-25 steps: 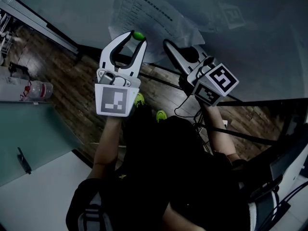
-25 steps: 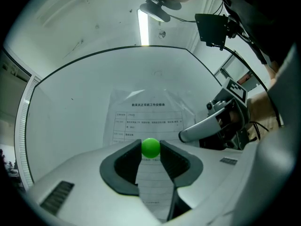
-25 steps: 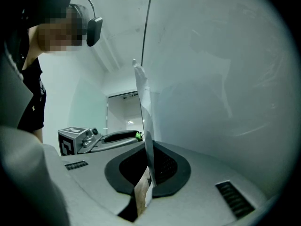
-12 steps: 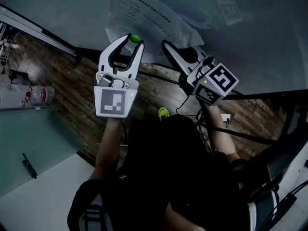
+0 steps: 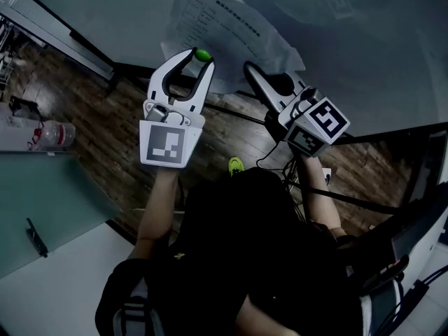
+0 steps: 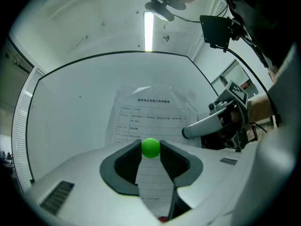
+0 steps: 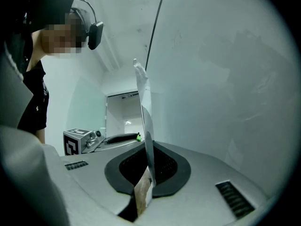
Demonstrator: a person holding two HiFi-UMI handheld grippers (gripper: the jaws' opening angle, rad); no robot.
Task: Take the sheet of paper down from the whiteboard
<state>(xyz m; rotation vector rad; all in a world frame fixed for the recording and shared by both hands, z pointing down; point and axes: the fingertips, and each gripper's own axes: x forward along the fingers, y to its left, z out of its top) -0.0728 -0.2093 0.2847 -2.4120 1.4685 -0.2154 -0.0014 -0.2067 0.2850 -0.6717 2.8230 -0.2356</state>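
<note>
A printed sheet of paper (image 5: 231, 37) lies creased against the whiteboard (image 5: 364, 47). My left gripper (image 5: 198, 56) is at the sheet's lower left edge, shut on a small green ball magnet (image 5: 202, 54). In the left gripper view the magnet (image 6: 150, 148) sits between the two jaw tips in front of the sheet (image 6: 153, 114). My right gripper (image 5: 248, 68) is shut on the sheet's lower right edge. In the right gripper view the sheet (image 7: 145, 107) runs edge-on out of the shut jaws, bent away from the whiteboard (image 7: 225, 79).
The whiteboard's dark stand bars (image 5: 245, 114) and cables cross the wooden floor below the grippers. A plastic bottle (image 5: 52, 133) stands at the left by a glass-topped table (image 5: 42, 187). A square marker tag (image 5: 336, 5) is stuck on the board above right of the sheet.
Both grippers keep the same holds and places. The head view has shifted slightly, and one of the person's green shoes has gone out of sight.
</note>
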